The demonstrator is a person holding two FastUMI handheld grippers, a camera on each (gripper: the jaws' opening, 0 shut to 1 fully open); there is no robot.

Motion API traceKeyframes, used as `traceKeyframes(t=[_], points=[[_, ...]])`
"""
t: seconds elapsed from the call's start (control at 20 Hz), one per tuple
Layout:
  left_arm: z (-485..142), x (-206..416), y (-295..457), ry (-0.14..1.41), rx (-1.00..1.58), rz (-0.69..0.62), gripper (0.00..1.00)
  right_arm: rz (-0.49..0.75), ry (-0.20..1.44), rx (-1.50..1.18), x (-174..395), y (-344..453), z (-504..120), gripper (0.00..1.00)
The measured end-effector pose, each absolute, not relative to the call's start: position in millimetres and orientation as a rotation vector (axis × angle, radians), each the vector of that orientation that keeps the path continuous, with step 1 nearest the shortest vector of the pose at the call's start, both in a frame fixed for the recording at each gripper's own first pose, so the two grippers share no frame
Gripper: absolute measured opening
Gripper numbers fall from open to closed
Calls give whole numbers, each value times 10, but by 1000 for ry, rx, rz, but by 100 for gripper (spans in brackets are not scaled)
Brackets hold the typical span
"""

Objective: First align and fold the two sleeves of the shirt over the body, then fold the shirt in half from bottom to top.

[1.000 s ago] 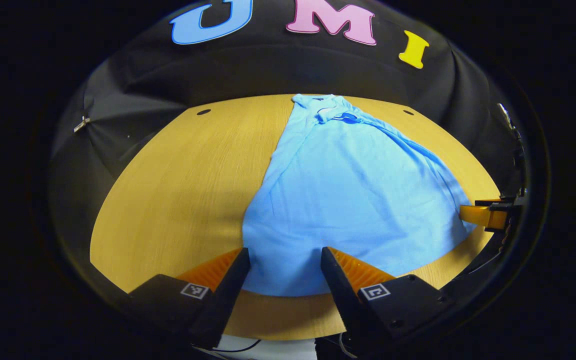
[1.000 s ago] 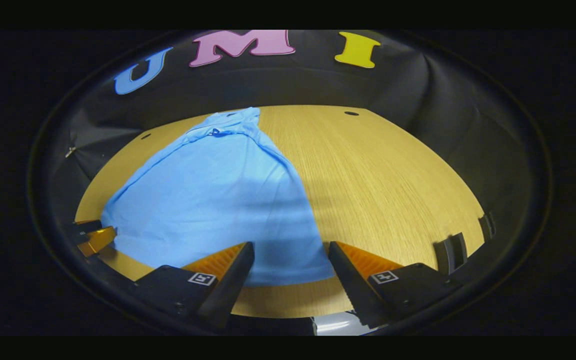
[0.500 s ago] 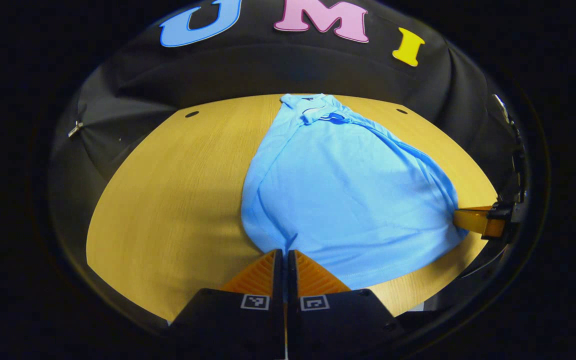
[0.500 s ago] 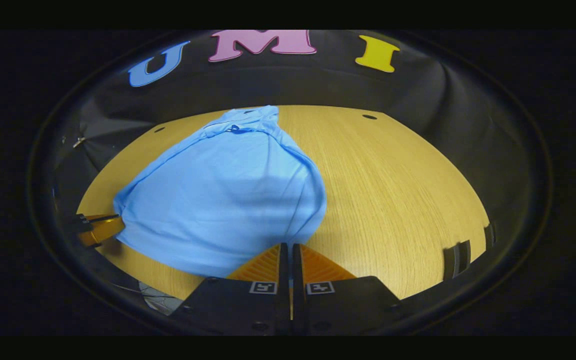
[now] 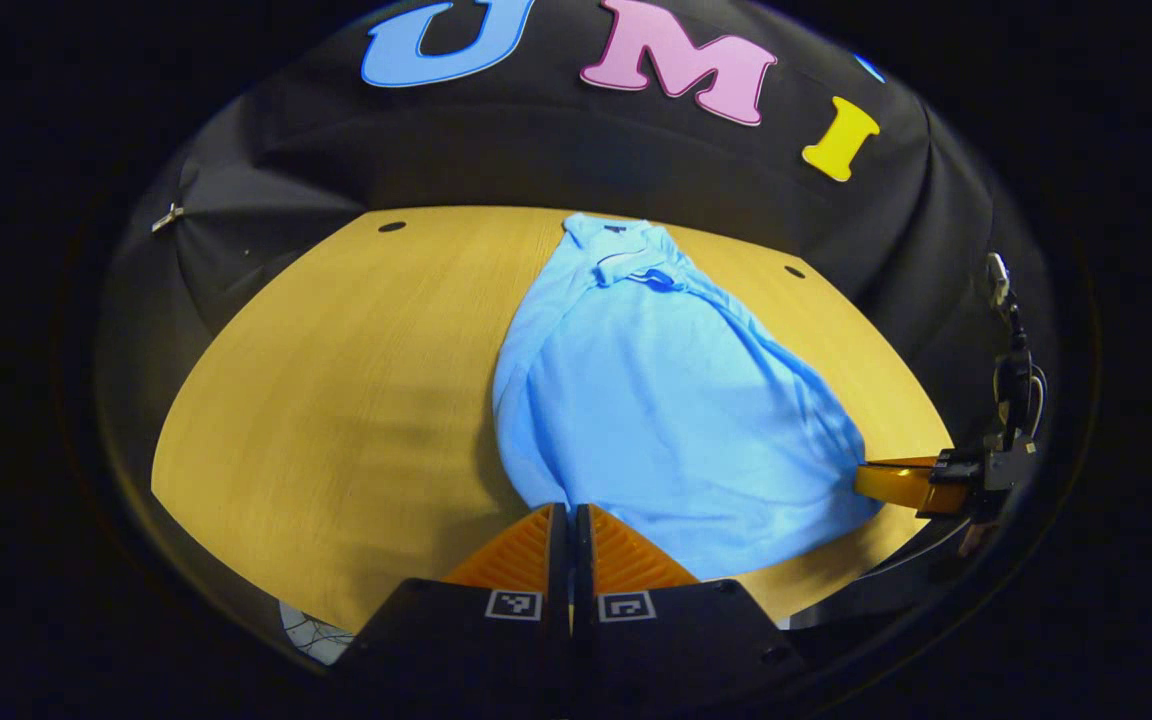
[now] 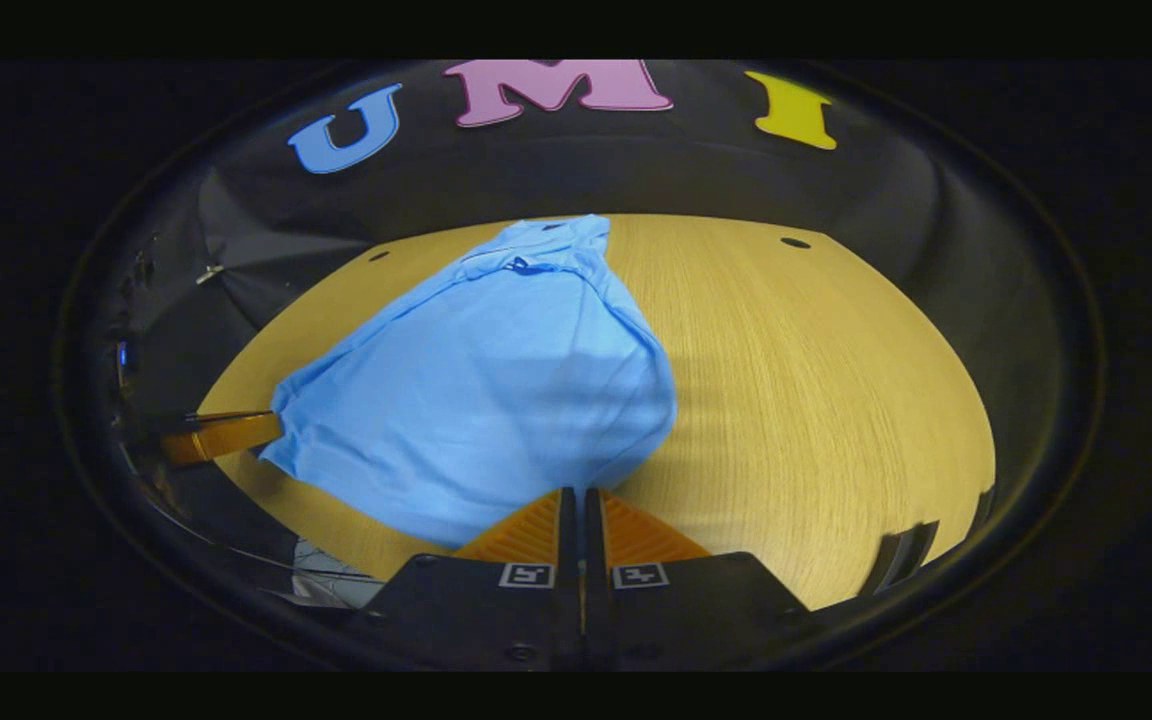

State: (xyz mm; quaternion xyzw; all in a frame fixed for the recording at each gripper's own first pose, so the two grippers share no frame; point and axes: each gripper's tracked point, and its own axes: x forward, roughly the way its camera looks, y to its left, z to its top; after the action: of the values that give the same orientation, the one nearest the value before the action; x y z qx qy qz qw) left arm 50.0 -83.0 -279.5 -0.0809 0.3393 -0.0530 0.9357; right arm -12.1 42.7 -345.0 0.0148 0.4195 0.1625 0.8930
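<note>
At the bottom centre of the left gripper view, the left gripper (image 5: 572, 520) has a matte black body with two wedge-shaped fingers, ribbed on their sloping faces. Each half carries a small square black-and-white marker. The right gripper (image 6: 582, 505), at the bottom centre of the right gripper view, has the same build, with small screws near its lower edge. At the right edge of the left gripper view, thin dark cables rise above the right gripper.

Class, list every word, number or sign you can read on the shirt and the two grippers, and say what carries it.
No words or numbers can be read.
shirt, neck tag: too small to read.
left gripper and right gripper: square coded markers, patterns only, no text.
</note>
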Motion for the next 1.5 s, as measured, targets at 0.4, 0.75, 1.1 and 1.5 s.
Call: traceKeyframes(t=[0.4, 0.75, 1.1, 1.5], points=[[-2030, 1124, -1008, 588, -158, -133, 2, 405, 732, 19, 677, 580, -2889, 0], [-1538, 2063, -946, 510, -221, -95, 6, 404, 618, 60, 1765, 604, -2535, 3], [-1060, 3324, -802, 402, -153, -98, 6, 401, 473, 76, 3034, 798, -2190, 0], [-1102, 4785, -509, 349, -80, -98, 6, 391, 375, 57, 4428, 1112, -2128, 12]])
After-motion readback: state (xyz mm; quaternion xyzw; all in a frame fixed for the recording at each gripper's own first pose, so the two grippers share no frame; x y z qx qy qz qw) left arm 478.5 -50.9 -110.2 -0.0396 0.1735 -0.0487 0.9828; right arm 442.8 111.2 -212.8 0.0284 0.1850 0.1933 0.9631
